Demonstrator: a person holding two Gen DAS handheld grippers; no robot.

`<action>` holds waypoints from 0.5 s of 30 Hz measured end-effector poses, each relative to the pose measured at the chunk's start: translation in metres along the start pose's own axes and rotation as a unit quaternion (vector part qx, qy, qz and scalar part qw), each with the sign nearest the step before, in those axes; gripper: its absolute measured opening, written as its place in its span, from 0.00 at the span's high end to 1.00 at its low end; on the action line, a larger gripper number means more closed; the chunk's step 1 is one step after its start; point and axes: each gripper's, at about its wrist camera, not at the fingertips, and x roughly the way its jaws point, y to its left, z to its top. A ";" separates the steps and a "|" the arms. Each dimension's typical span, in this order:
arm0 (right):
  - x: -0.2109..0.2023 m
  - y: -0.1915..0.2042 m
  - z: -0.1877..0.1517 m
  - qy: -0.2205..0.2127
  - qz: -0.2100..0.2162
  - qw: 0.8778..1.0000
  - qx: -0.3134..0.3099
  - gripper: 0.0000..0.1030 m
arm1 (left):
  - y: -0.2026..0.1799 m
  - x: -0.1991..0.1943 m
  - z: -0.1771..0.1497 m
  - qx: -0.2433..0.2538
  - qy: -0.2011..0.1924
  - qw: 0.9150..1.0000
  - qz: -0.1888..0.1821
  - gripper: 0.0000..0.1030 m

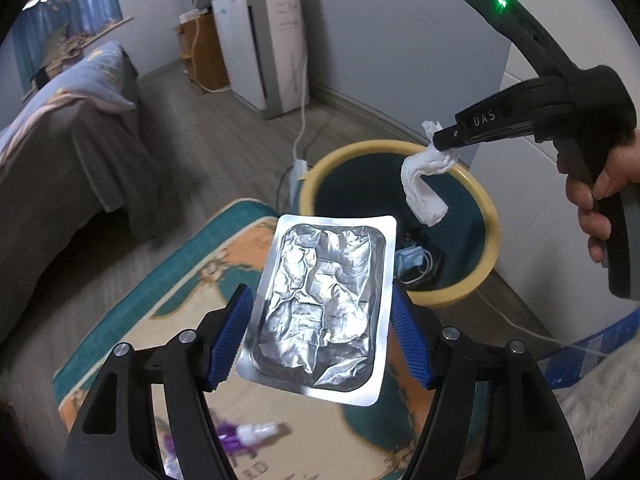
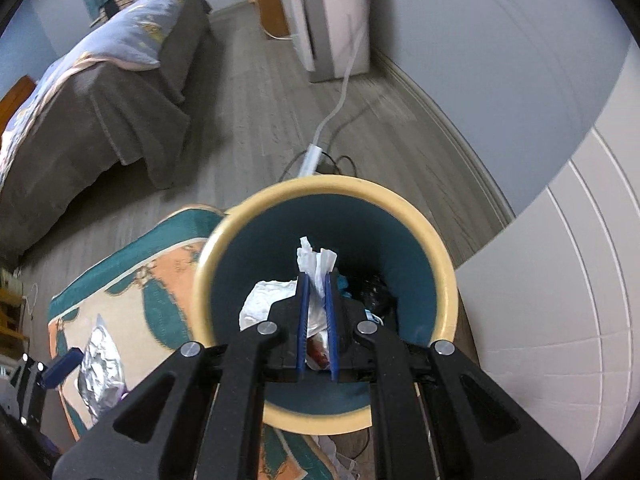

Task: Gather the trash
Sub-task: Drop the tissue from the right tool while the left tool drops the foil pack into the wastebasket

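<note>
Your left tongs sit closed on the sides of the foil blister pack, held over the rug just short of the bin. Let go from here and I judge it lands on the rug; the light, flat foil could also slip from the pads. Your right tongs are pinched shut on a white tissue directly above the bin's mouth. Inside lie crumpled white paper, something dark and a blue scrap. A purple item waits on the rug.

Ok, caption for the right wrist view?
Right claw holds a crumpled tissue over the yellow-rimmed bin.
</note>
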 end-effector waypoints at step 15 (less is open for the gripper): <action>0.002 -0.023 0.006 -0.021 -0.006 0.998 0.061 0.62 | -0.027 0.052 0.047 0.011 -0.007 1.000 -0.012 0.20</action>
